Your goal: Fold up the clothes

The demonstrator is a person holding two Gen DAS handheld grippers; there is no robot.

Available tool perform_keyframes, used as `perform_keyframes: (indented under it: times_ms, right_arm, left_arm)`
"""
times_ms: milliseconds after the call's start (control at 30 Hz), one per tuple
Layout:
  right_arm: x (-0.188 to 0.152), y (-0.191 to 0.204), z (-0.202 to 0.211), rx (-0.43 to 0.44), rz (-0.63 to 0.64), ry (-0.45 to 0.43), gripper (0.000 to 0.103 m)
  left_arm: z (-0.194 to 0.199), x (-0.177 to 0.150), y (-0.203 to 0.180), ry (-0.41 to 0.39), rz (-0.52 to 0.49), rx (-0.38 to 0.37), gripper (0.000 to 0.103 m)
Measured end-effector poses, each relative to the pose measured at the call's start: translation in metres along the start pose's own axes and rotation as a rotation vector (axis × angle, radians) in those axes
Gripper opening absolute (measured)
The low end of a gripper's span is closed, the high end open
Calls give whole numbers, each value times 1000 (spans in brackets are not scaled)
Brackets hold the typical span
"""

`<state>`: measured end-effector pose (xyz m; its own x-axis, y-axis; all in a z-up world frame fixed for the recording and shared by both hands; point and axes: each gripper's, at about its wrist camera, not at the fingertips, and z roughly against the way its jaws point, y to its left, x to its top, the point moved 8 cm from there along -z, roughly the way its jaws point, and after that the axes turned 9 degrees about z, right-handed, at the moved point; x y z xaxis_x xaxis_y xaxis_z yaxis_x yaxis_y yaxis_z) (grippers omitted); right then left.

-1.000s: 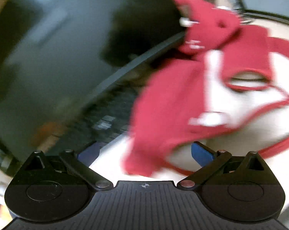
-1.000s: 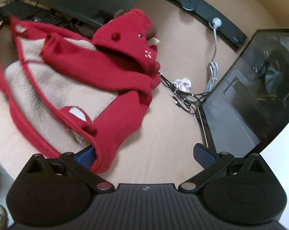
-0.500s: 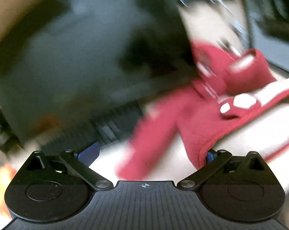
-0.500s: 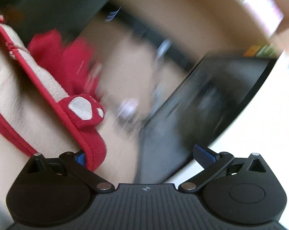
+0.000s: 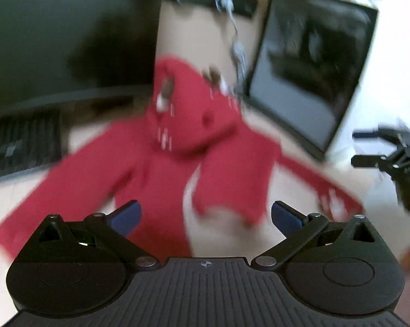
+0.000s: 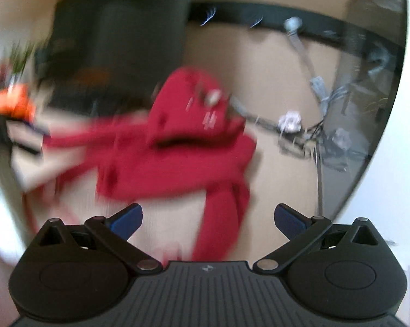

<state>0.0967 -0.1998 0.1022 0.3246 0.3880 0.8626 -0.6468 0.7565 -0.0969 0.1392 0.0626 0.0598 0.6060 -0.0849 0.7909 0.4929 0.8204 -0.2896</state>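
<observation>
Pulled back from the cloth since half a second ago on both sides; red hooded jacket now seen whole instead of filling the near field. Heavy motion blur in both views. Jacket lying spread on the pale worktop, hood toward the far side, small white and brown trim on it, sleeves out to either side, pale lining showing at the open front. Left gripper above the near hem, blue fingers spread wide, nothing between them. Right gripper likewise, blue fingers spread wide and empty, one red sleeve running down between them toward the camera; contact not discernible. Dark monitor upright just right of the hood, second dark screen far left, keyboard below it. Tangle of grey cables on the worktop beside the hood. Right gripper also visible at the left view's right edge.
</observation>
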Motion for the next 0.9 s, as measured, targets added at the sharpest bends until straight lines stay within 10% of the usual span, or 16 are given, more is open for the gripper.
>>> perform_keyframes:
  times_ms: [167,400,533,700,900]
  right_arm:
    - [15,-9,-92,51,-311,-49,103]
    - [-8,17,-159,-2,-317,40,103]
    - [-28,45,-148,-61,-226,103,103]
    - [-13,85,-134,-257,210,185,103]
    - [68,55,-182,-136,227,285,103]
  left_arm:
    - [-92,-1,12,-24,46,116,103]
    - [-98,-37,43,59,79,132,103]
    - [-82,-49,42,79,30,61,103]
    - [-76,-58,40,74,-26,41,103]
    - [-79,-60,41,73,-29,61,103]
